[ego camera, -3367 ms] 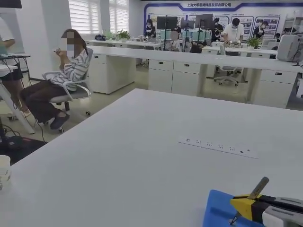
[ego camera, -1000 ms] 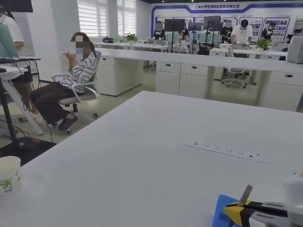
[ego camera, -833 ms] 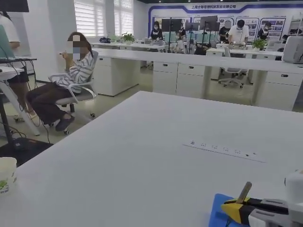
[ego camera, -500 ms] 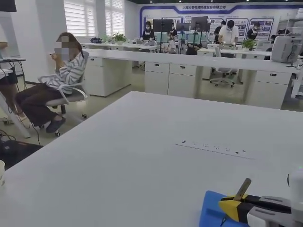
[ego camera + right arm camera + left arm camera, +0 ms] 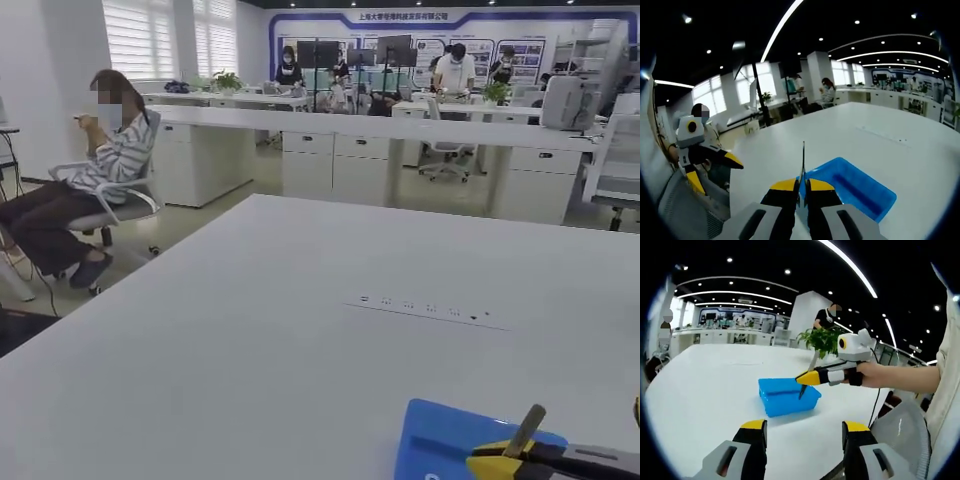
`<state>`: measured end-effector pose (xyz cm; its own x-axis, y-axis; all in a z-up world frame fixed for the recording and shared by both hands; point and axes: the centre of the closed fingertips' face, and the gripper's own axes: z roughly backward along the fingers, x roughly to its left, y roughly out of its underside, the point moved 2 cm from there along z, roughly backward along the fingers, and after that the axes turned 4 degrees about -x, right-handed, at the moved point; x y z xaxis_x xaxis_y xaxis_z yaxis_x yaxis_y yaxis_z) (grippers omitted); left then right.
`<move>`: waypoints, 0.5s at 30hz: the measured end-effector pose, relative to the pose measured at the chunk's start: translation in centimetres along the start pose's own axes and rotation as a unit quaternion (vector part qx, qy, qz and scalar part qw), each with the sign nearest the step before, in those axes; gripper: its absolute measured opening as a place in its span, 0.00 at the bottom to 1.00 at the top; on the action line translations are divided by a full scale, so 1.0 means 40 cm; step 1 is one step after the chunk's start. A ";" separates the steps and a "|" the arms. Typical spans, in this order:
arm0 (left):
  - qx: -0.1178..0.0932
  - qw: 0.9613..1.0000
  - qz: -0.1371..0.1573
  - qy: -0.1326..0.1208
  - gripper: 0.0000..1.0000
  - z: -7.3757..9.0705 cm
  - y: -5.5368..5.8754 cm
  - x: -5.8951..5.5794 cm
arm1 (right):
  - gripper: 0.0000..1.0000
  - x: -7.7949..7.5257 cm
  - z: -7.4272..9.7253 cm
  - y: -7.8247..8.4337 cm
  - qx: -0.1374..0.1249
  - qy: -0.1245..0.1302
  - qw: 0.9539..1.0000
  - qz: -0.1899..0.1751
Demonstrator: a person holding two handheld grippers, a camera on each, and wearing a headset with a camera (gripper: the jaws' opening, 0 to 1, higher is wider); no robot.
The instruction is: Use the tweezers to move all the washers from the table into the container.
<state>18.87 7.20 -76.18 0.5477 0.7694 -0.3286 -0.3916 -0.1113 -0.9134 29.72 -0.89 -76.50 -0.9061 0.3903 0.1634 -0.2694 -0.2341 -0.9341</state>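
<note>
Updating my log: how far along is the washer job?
Done: unclear; washers are too small to tell on the table or in the blue container. In hand: right gripper shut on the tweezers, tips over the container; left gripper open. Left: cannot be counted.

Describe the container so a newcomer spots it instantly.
On the big white table, look at the near edge, nearer than the flat white power strip. The container is a shallow rectangular tray, the sole bright blue thing there, under the tweezers.
</note>
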 end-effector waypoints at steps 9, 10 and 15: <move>0.012 0.998 0.044 0.035 0.35 0.021 -0.009 0.054 | 0.04 0.063 0.039 0.077 0.052 -0.062 0.997 0.002; 0.014 0.998 0.041 0.039 0.31 0.020 -0.012 0.054 | 0.04 0.072 0.040 0.084 0.055 -0.069 0.996 -0.001; 0.025 0.996 0.026 0.078 0.19 0.010 -0.028 0.034 | 0.04 0.124 0.041 0.130 0.086 -0.113 0.990 -0.001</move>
<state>19.76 8.62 -75.53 0.6331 0.6553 -0.4120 -0.4560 -0.1144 -0.8826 23.28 -1.62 -80.01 -0.9502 0.1856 0.2502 -0.3050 -0.3901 -0.8688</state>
